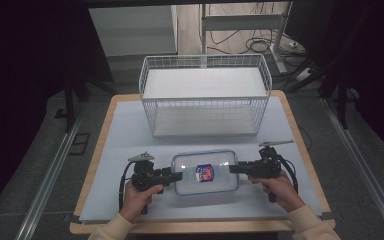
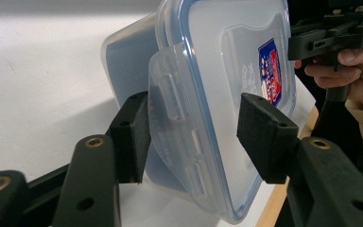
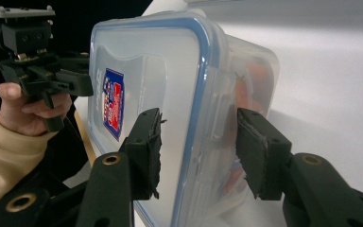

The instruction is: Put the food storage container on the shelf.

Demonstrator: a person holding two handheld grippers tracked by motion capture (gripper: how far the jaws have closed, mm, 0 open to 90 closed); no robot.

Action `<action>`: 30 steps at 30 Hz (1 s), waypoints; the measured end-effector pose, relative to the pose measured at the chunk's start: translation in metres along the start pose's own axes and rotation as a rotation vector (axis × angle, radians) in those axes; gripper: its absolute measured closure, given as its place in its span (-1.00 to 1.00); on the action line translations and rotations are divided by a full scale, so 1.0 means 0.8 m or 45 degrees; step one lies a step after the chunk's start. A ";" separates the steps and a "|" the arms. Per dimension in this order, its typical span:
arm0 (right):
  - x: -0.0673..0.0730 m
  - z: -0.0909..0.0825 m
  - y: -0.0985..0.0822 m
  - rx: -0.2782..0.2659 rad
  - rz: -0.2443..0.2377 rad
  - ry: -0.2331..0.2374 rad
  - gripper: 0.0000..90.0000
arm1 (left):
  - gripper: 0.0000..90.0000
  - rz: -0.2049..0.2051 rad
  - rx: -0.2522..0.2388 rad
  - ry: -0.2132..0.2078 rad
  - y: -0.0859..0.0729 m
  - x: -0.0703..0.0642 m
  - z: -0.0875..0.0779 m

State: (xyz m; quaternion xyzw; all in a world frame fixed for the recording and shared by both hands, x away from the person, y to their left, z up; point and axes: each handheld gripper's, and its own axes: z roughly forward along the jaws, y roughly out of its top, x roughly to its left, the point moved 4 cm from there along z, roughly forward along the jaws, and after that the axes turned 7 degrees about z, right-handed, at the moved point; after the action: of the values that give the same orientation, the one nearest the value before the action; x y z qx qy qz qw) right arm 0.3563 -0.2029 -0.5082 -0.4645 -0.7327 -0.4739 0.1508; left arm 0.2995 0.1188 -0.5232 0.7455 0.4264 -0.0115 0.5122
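Both grippers, left gripper and right gripper, straddle the lidded container's end latches, jaws spread; close evenly before lifting.

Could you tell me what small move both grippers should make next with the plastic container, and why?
Probably close both sets of jaws onto the end latches. The left gripper and right gripper each straddle a latch flap of the lidded plastic container, but a gap shows at the pads, so neither seems to be clamping. The container rests on the table before the wire basket.
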 end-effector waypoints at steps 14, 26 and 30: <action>0.003 -0.003 0.000 -0.020 0.011 0.002 0.19 | 0.07 0.020 -0.019 0.026 0.005 -0.005 -0.004; 0.016 -0.016 0.010 -0.055 -0.055 -0.005 0.18 | 0.08 0.057 -0.036 0.029 0.020 -0.015 -0.010; 0.022 -0.020 0.014 -0.067 -0.073 -0.009 0.19 | 0.08 0.068 -0.041 0.029 0.026 -0.017 -0.013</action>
State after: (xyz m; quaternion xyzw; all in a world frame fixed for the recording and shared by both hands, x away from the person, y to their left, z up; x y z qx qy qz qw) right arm 0.3529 -0.2057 -0.4826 -0.4488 -0.7336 -0.4955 0.1221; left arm 0.2999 0.1160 -0.4967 0.7484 0.4124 0.0175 0.5192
